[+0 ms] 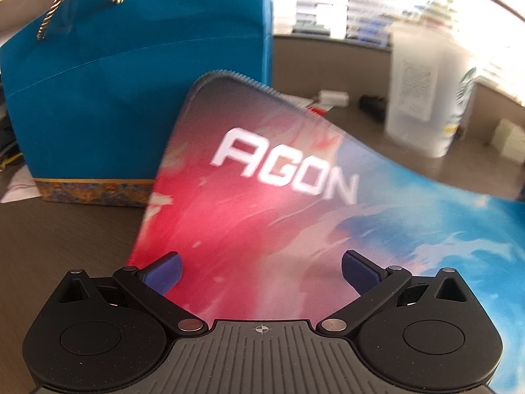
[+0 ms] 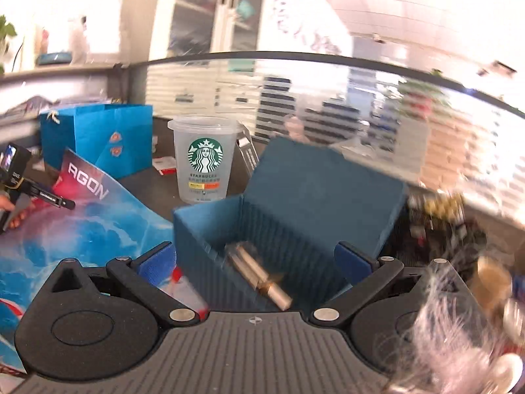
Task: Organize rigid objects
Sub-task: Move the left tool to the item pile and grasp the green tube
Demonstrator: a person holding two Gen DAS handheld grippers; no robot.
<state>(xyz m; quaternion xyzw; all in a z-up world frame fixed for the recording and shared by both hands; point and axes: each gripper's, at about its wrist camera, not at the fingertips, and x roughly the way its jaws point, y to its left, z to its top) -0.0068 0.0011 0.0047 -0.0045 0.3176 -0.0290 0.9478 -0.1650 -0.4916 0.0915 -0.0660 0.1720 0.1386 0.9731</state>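
Blue felt forms an open storage box (image 2: 288, 216) with a ribbed lining, its lid folded back, standing on a dark tabletop (image 2: 154, 184). Inside, on the box floor, lies a blurred metallic cylinder (image 2: 259, 275), pale silver with a brassy band; what it is cannot be told. The right gripper (image 2: 262, 259) sits just before the box with its blue-padded jaws spread wide and nothing between the pads, which flank the box's near wall.

Behind the box stands a clear plastic cup (image 2: 203, 161) with a green Starbucks logo. Farther back, toward the far edge of the tabletop, stands a blue paper gift bag (image 1: 108, 98) with a twisted gold cord handle. A red, white and blue mouse mat (image 1: 262, 203) printed "AGON" covers the left part of the tabletop, one corner curling up against the bag.

The left gripper (image 1: 261, 272) hangs above the red part of the mat, jaws spread wide and empty. In the right wrist view it shows at the left edge, with a person's hand (image 2: 10, 211) around its handle. Clutter at the right edge of the tabletop is too blurred to name.
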